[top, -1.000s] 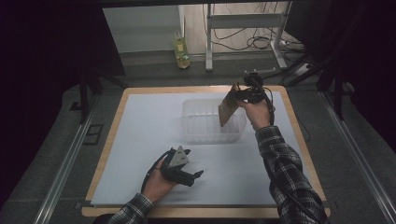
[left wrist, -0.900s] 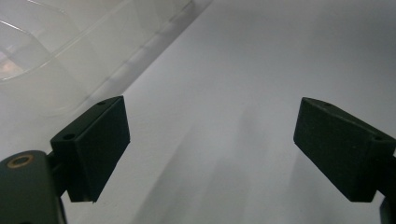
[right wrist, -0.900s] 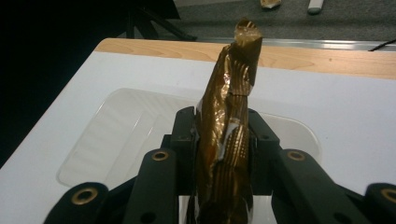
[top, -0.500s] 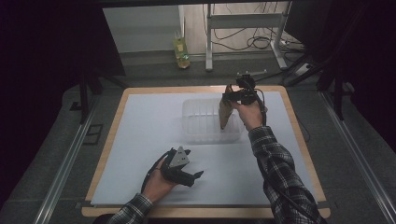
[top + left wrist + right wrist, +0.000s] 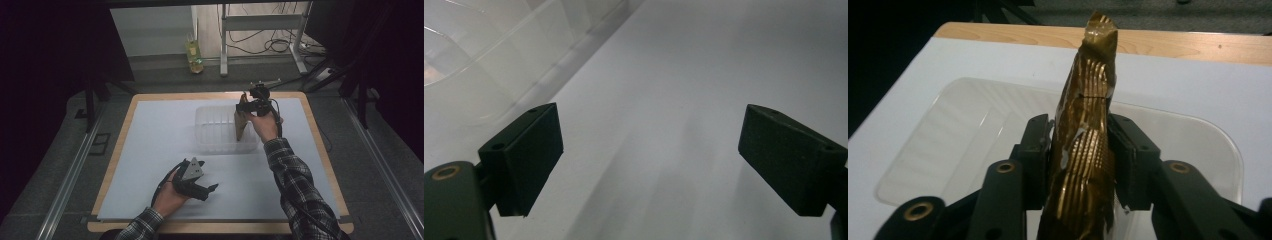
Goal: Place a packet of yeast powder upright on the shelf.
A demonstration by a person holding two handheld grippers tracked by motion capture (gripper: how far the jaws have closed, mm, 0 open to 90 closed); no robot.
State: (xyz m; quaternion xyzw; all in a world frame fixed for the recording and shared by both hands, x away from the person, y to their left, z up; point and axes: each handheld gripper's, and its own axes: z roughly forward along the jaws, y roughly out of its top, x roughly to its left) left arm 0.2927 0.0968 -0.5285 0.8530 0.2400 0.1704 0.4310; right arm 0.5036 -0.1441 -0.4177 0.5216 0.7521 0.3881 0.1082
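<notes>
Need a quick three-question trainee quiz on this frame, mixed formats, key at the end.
1. True or false: the left gripper holds the brown packet.
2. Over what does the right gripper hold the packet? A) the bare white mat B) the clear plastic tray C) the wooden table edge
3. Fill in: the left gripper's jaws stand wide ____ with nothing between them.

Key:
1. False. The packet sits between the right gripper's jaws, which have just been opening; the pads still look close against it.
2. B
3. open
</notes>
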